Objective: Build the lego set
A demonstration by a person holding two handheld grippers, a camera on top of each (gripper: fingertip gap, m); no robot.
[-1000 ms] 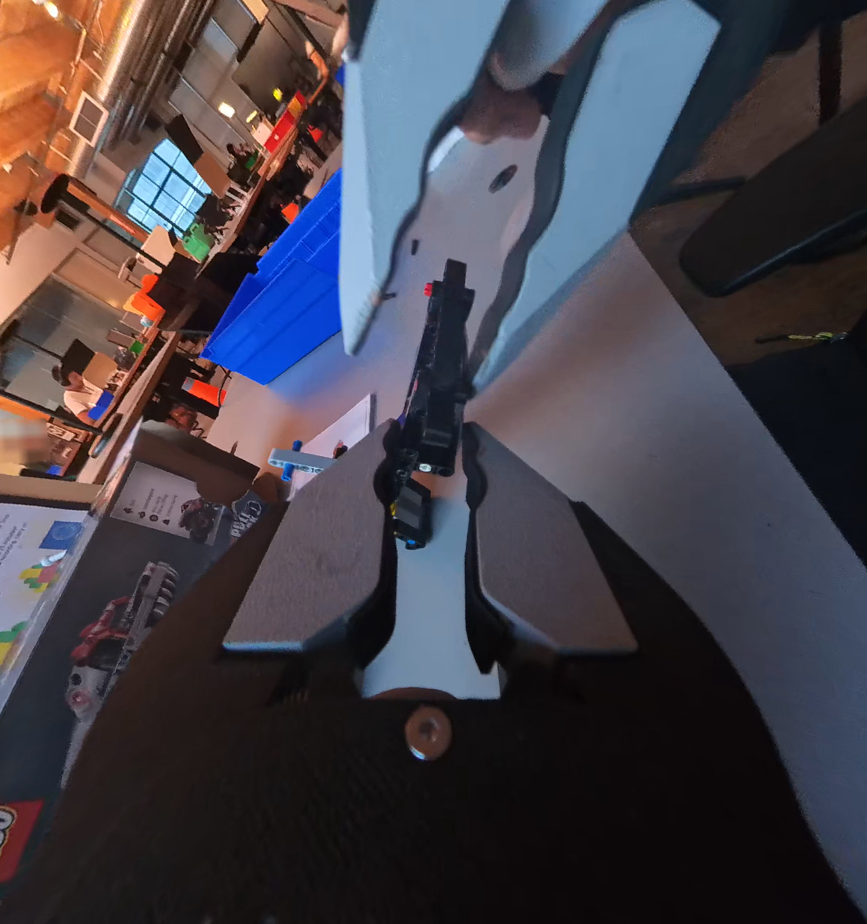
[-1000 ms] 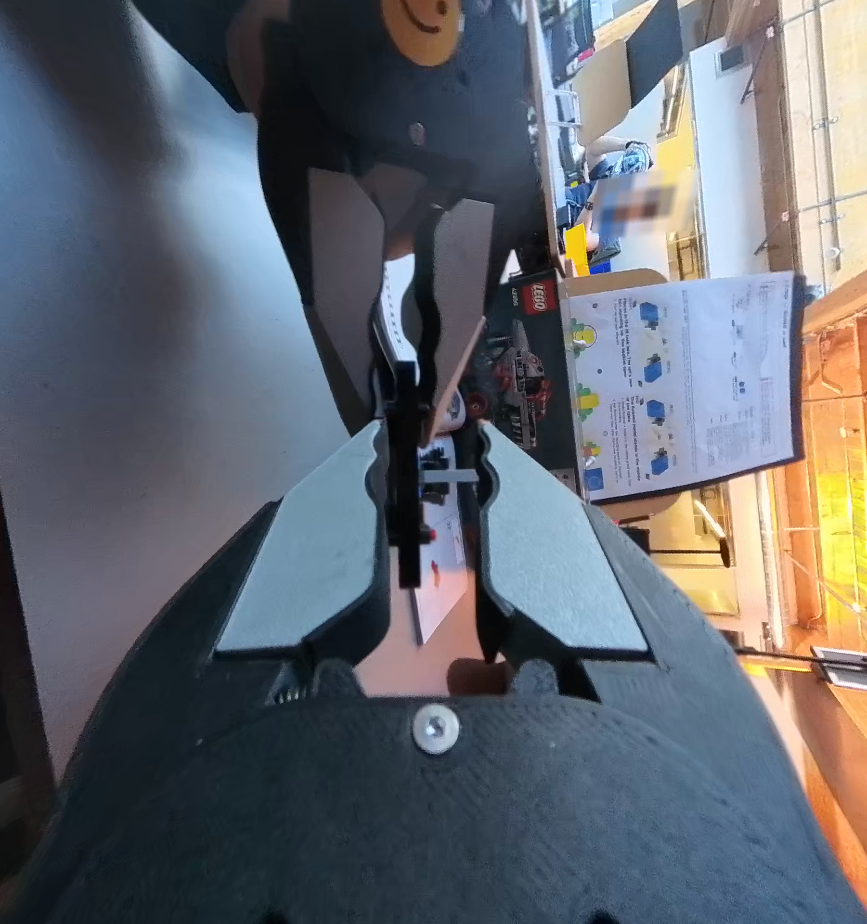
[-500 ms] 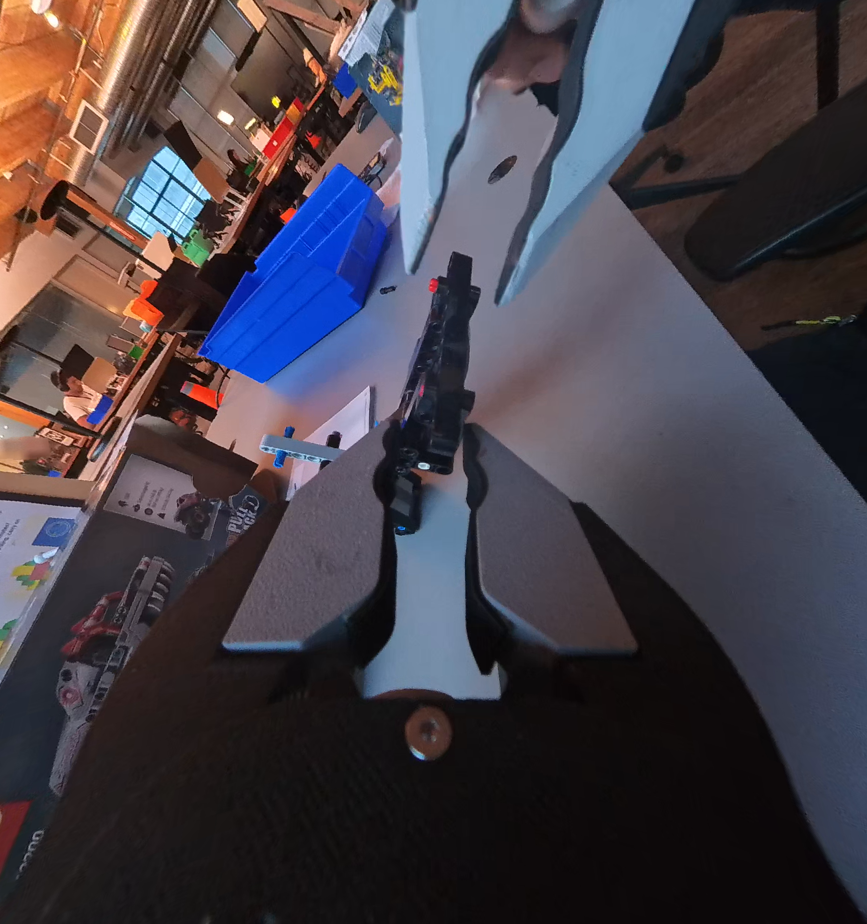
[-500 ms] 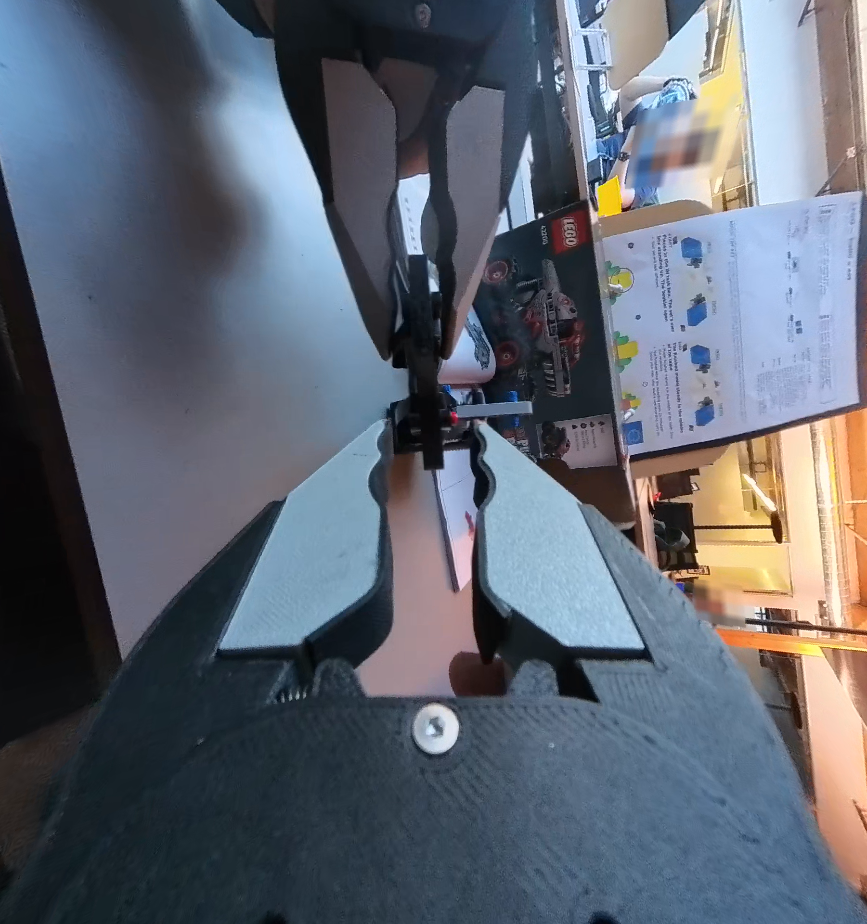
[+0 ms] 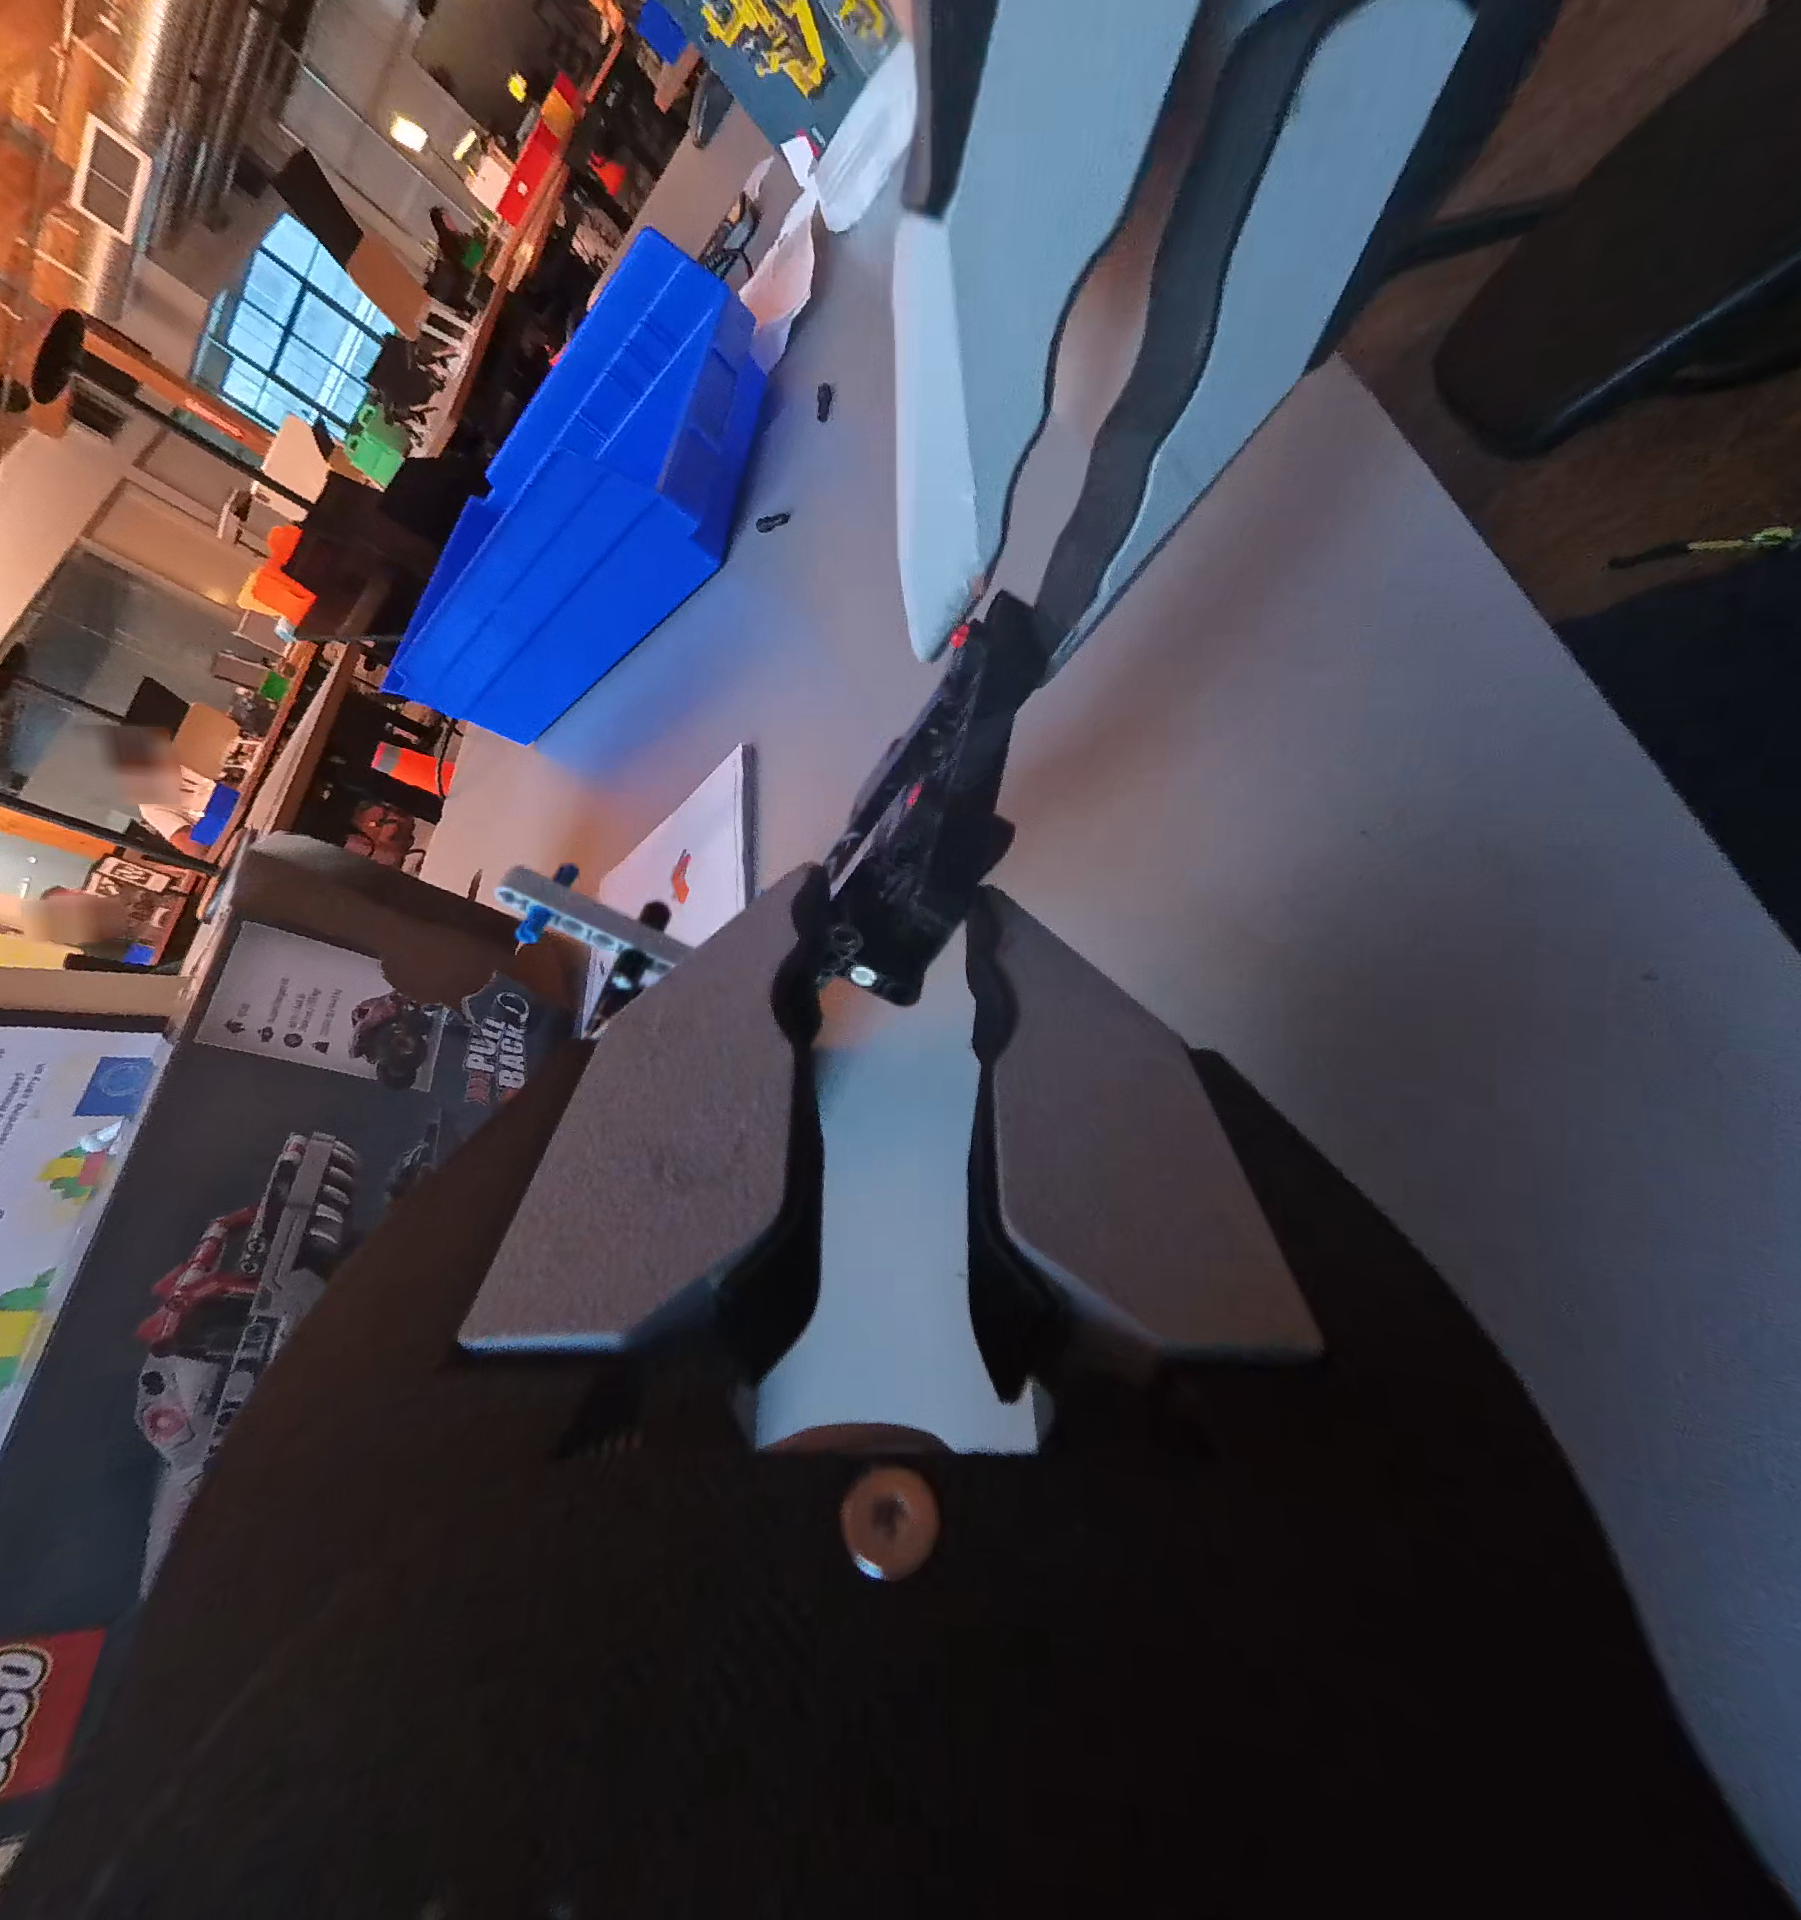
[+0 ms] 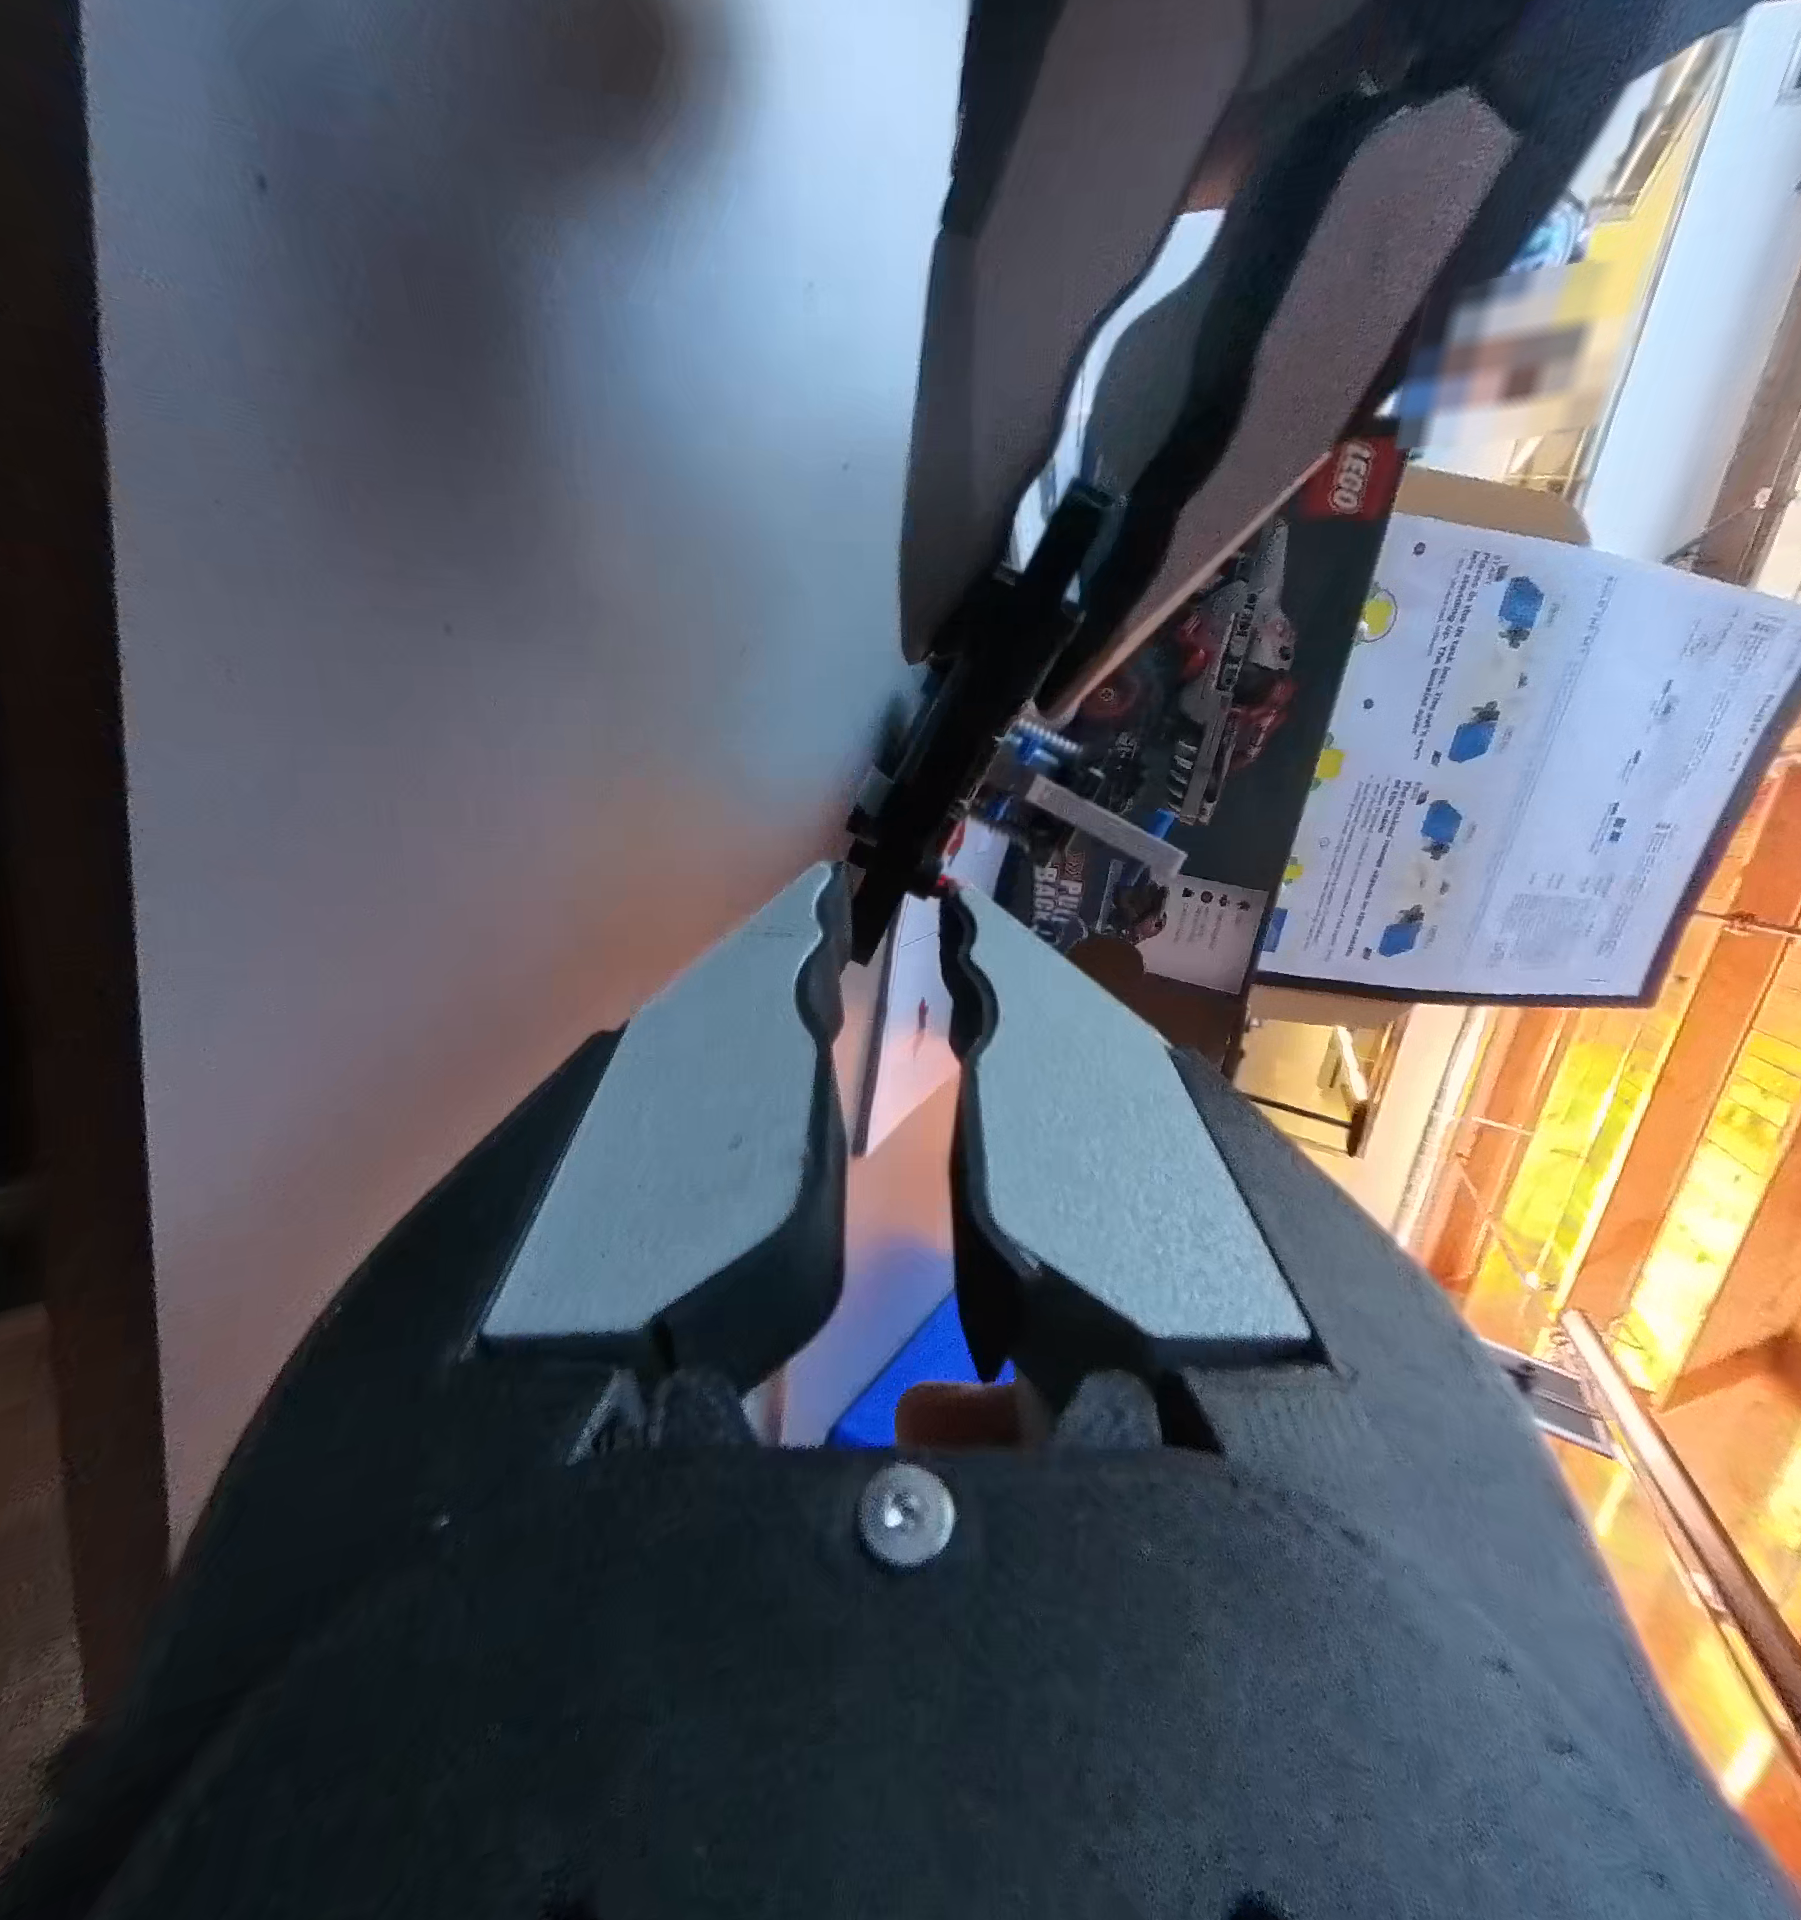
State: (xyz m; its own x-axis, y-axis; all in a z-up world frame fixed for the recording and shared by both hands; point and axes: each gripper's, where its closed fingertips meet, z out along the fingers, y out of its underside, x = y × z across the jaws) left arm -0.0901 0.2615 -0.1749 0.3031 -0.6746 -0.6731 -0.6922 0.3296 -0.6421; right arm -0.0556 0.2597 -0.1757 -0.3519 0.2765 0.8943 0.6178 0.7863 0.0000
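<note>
Gripping opposite ends of the black lego assembly (image 5: 927, 821), left gripper (image 5: 885, 935) and right gripper (image 6: 891, 914) face each other above the white table (image 5: 1395, 935), each clamped on the piece, which hangs tilted between them. Lego box (image 5: 283, 1174), grey beam (image 5: 595, 930) and blue bins (image 5: 605, 499) sit beyond.

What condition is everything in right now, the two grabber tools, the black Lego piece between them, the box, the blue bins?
Left gripper: shut on the black Lego assembly's near end.
Right gripper: jaws narrowly apart around the assembly's far end; grip unclear.
Long black Lego assembly: held off the white table, partly built.
Dark cardboard Lego box: lying on the table; its end flap looks torn open.
Blue plastic bins: stacked; contents hidden.
Grey Lego beam with blue pins: loose, unattached.
</note>
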